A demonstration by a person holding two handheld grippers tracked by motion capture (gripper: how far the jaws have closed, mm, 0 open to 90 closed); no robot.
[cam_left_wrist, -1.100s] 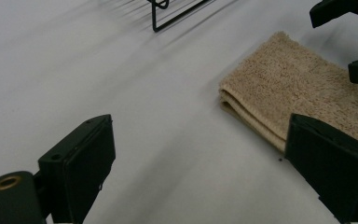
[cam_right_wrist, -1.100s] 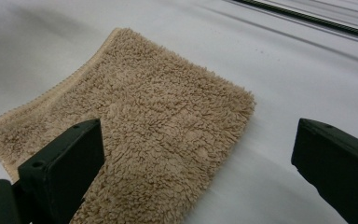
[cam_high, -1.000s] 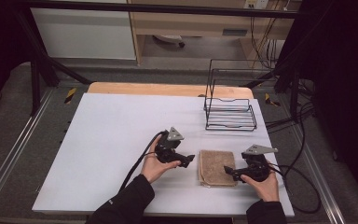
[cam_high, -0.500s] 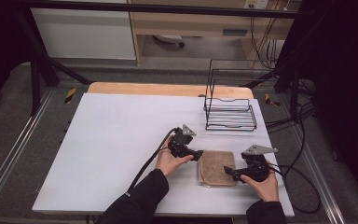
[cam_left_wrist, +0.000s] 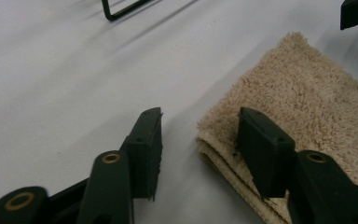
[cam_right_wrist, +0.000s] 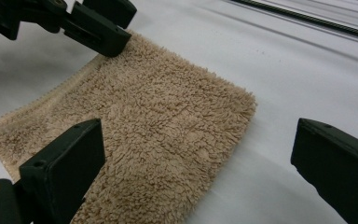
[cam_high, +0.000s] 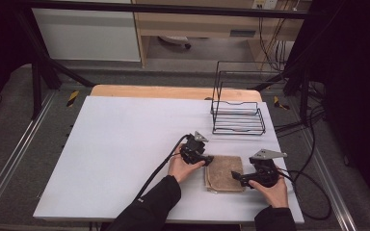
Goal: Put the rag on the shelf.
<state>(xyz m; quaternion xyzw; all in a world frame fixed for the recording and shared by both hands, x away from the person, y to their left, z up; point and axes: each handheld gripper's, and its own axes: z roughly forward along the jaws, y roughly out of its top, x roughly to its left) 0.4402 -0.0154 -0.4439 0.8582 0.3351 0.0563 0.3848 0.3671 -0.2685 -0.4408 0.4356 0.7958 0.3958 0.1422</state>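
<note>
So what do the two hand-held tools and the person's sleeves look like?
Both tools, left and right, are black with blocky rectangular jaws and brass-coloured rivets. Each carries a grey three-cornered plate on top and trails a black cable. The person wears dark long sleeves.

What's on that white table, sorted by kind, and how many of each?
Folded beige towel: 1
Black wire rack: 1
Hand-held grippers: 2, left gripper and right gripper
Total: 4
</note>
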